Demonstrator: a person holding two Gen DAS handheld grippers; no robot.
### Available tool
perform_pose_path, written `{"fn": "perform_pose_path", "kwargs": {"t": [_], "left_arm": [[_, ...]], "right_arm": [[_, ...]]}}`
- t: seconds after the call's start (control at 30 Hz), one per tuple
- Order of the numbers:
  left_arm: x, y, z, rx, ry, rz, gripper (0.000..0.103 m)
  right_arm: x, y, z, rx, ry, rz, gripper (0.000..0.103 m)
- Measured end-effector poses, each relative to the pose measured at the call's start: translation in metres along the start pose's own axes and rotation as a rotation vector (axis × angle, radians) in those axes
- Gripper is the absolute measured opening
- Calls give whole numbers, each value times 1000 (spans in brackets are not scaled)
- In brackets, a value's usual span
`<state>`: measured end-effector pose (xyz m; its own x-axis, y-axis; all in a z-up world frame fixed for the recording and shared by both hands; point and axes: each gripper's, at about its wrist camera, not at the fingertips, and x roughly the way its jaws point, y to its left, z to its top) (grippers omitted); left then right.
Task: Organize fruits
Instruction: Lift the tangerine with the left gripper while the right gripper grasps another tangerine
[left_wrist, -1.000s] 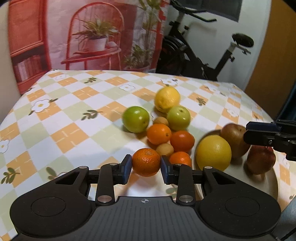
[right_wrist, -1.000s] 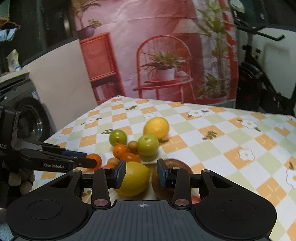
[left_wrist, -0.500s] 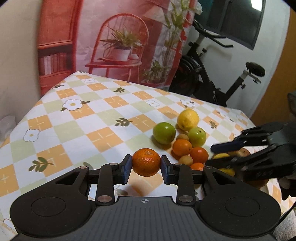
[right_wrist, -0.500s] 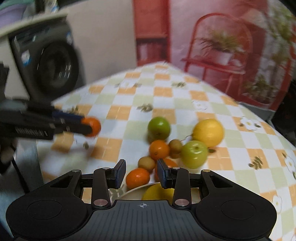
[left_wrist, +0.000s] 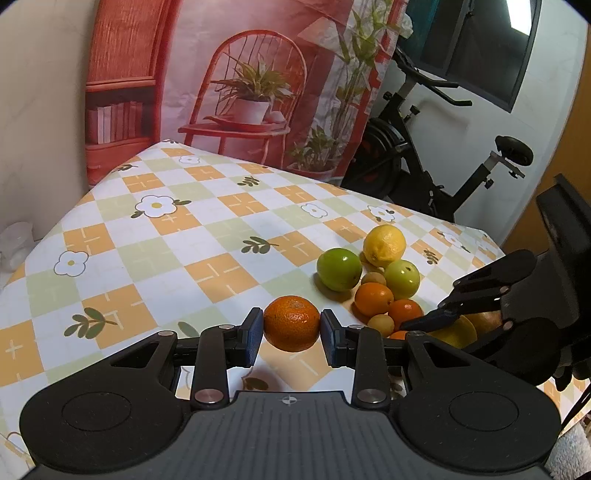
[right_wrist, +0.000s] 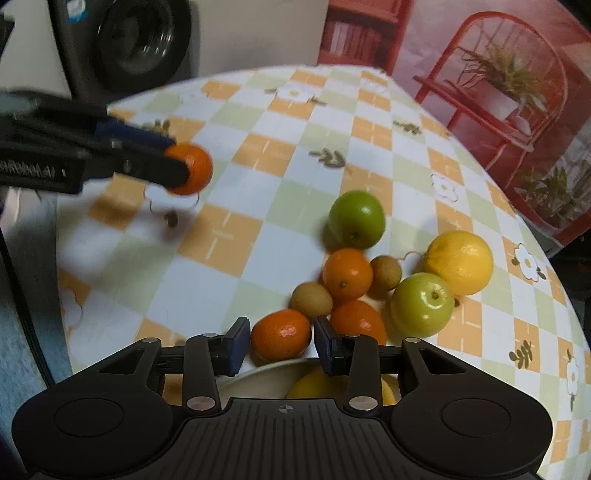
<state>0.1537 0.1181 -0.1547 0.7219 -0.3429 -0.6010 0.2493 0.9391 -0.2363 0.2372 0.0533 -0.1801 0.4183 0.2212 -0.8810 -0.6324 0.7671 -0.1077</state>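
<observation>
My left gripper (left_wrist: 291, 338) is shut on an orange mandarin (left_wrist: 291, 328) and holds it above the checkered tablecloth, left of the fruit pile; it also shows in the right wrist view (right_wrist: 190, 168). My right gripper (right_wrist: 279, 345) is open, its fingers on either side of another mandarin (right_wrist: 280, 339) that lies by the plate rim (right_wrist: 258, 371). The pile holds a green apple (right_wrist: 356, 219), a second green apple (right_wrist: 421, 304), a lemon (right_wrist: 460, 262), more mandarins (right_wrist: 347, 273) and small brown fruits (right_wrist: 310, 299). A yellow fruit (right_wrist: 317, 386) lies on the plate.
The table (left_wrist: 207, 266) carries an orange, green and white checkered cloth with flowers. An exercise bike (left_wrist: 436, 173) stands behind the far right edge. A washing machine (right_wrist: 129, 40) stands beyond the table's left side. A printed backdrop (left_wrist: 258, 81) hangs behind.
My left gripper has carried the mandarin left and up, away from the pile. My right gripper has swung from over the plate towards the pile and now brackets a mandarin.
</observation>
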Motion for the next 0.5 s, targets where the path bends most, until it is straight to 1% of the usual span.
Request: {"fn": "perform_pose_path", "kwargs": {"t": [0.13, 0.3, 0.43, 0.5], "left_arm": [[0, -1, -1, 7, 2, -9, 35], [0, -9, 0, 24, 3, -33, 35], [1, -22, 0, 53, 7, -65, 35], [2, -29, 0, 67, 12, -89, 35]], "right_arm": [[-1, -2, -2, 16, -24, 5, 32], [-22, -8, -12, 82, -125, 16, 32], [-49, -25, -32, 201, -234, 6, 32], [-61, -37, -49, 276, -277, -13, 32]]}}
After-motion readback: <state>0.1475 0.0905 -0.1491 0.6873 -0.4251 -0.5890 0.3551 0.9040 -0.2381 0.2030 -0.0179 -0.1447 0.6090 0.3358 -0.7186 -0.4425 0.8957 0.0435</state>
